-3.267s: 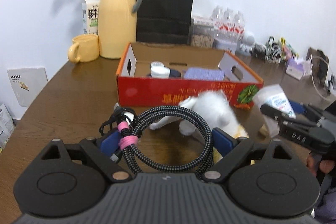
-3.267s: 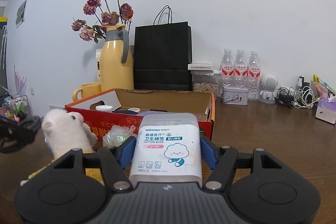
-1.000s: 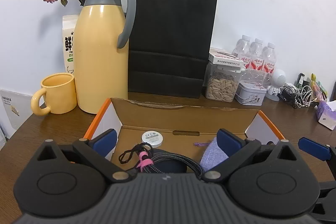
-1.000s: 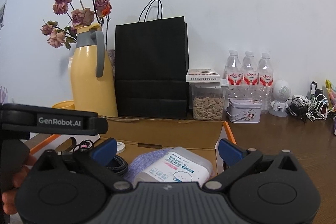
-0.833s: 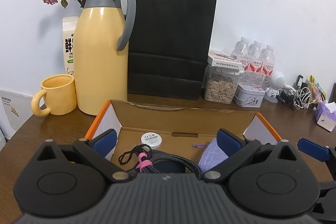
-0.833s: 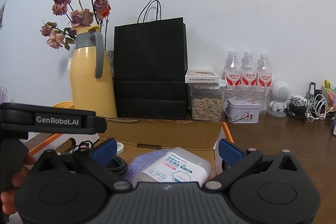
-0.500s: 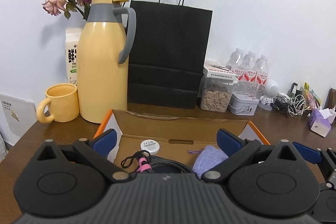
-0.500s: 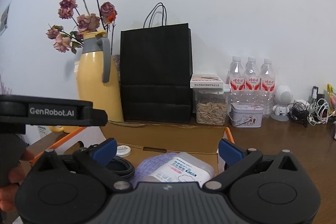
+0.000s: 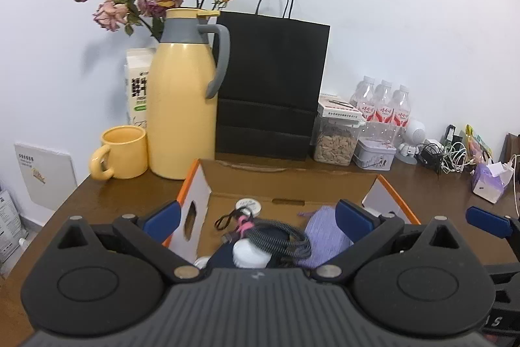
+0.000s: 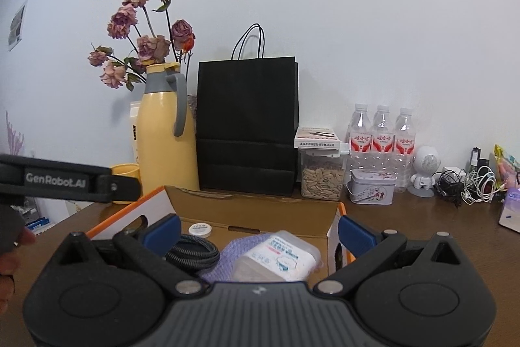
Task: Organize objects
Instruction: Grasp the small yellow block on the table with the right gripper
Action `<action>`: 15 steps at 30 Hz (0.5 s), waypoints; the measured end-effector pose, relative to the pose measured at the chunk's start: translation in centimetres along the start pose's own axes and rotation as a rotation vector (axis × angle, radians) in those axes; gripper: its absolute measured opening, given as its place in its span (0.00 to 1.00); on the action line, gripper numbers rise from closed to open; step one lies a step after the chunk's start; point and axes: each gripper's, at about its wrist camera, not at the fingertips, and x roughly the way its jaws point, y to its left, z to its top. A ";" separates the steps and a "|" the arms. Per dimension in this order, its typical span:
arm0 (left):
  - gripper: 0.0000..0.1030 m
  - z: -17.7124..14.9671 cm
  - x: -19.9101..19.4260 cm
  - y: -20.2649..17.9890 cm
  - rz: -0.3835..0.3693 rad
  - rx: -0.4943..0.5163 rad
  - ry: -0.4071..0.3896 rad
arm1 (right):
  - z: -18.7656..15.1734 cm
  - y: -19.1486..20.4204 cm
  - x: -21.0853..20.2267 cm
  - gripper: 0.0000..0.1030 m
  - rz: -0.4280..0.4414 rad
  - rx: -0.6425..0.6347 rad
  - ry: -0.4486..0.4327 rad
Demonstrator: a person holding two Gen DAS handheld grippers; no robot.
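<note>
An open cardboard box with orange edges lies below both grippers. Inside it, in the left wrist view, are a coiled black braided cable with a pink tie, a purple pouch, a small round white tin and a white cap. My left gripper hovers open above them, holding nothing. In the right wrist view a clear cotton bud box rests on the purple pouch, beside the cable. My right gripper is open and empty above the cardboard box.
Behind the box stand a yellow thermos with dried roses, a yellow mug, a black paper bag, a seed jar, water bottles and a small tin. Tangled cables and tissues lie at right.
Earlier the left gripper held the cable and the right held the cotton bud box; both items now lie in the box. Over the last second both open grippers rose and drew back.
</note>
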 end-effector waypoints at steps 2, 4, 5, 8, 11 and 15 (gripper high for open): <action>1.00 -0.4 -1.0 0.5 0.007 -0.002 0.002 | -0.3 0.0 -1.1 1.00 -0.001 -0.002 0.004; 1.00 -0.7 -1.9 1.0 0.011 -0.005 0.006 | -0.7 -0.1 -2.0 1.00 -0.002 -0.005 0.011; 1.00 -1.0 -2.4 1.2 0.013 -0.007 0.008 | -1.0 -0.2 -2.4 1.00 -0.003 -0.006 0.016; 1.00 -1.8 -3.6 2.0 0.019 0.000 0.020 | -1.8 -0.6 -3.6 1.00 -0.008 -0.011 0.037; 1.00 -2.9 -4.5 2.6 0.034 0.011 0.038 | -2.9 -1.2 -4.5 1.00 -0.015 -0.012 0.060; 1.00 -4.5 -5.3 3.6 0.050 0.018 0.069 | -4.5 -2.0 -5.5 1.00 -0.022 -0.020 0.100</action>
